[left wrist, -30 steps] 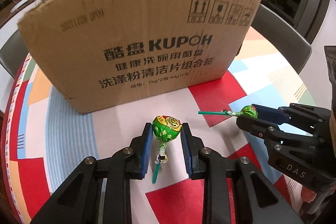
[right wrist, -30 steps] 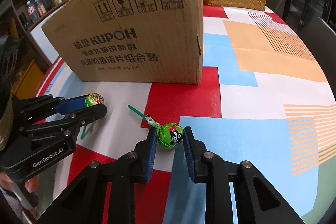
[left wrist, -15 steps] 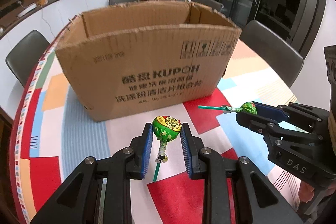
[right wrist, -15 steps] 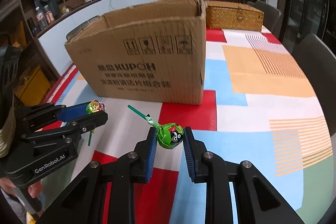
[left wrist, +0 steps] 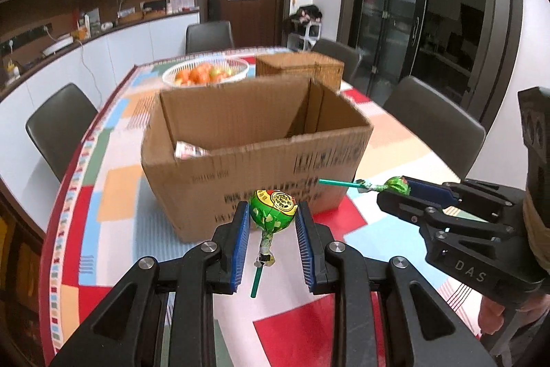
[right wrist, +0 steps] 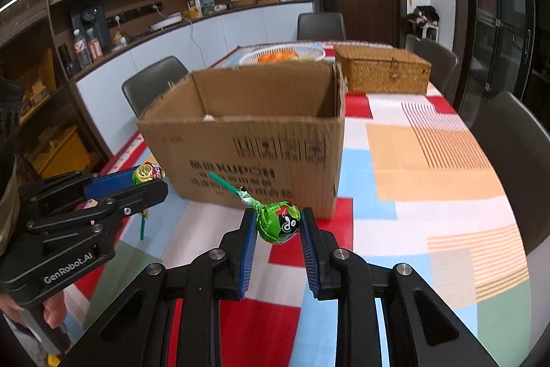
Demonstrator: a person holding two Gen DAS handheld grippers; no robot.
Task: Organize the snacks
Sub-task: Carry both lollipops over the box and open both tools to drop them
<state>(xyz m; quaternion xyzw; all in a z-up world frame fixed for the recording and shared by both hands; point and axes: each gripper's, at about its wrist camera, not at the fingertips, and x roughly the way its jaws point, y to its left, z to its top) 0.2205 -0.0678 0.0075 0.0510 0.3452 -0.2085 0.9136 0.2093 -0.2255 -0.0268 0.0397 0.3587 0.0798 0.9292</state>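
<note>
We've got two lollipops in play right now. The one with the gold-and-red label (left wrist: 273,210) sits clamped in the left gripper (left wrist: 272,222), its blue pads pressing the wrapped head from both sides, green stick hanging down toward us. The other, the green one with the black-and-white face (right wrist: 278,222), is pinched the same way in the right gripper (right wrist: 279,226), stick poking up and away to the left. Both are off the table and in front of the open cardboard box (left wrist: 254,140), which already shows a pale packet (left wrist: 187,149) in its left corner.

Handling-wise, we'd guess these are feather-light, with a hard candy ball under a crinkly, slightly slippery wrapper. The round head is the sensible place to take hold; the thin stick looks easy to lose or spin. A firm squeeze should be fine, though the ball could roll between the pads.

Behind the box there's a white basket of oranges (left wrist: 206,73) and a wicker case (right wrist: 381,69) on the colourful tablecloth (right wrist: 429,160).
</note>
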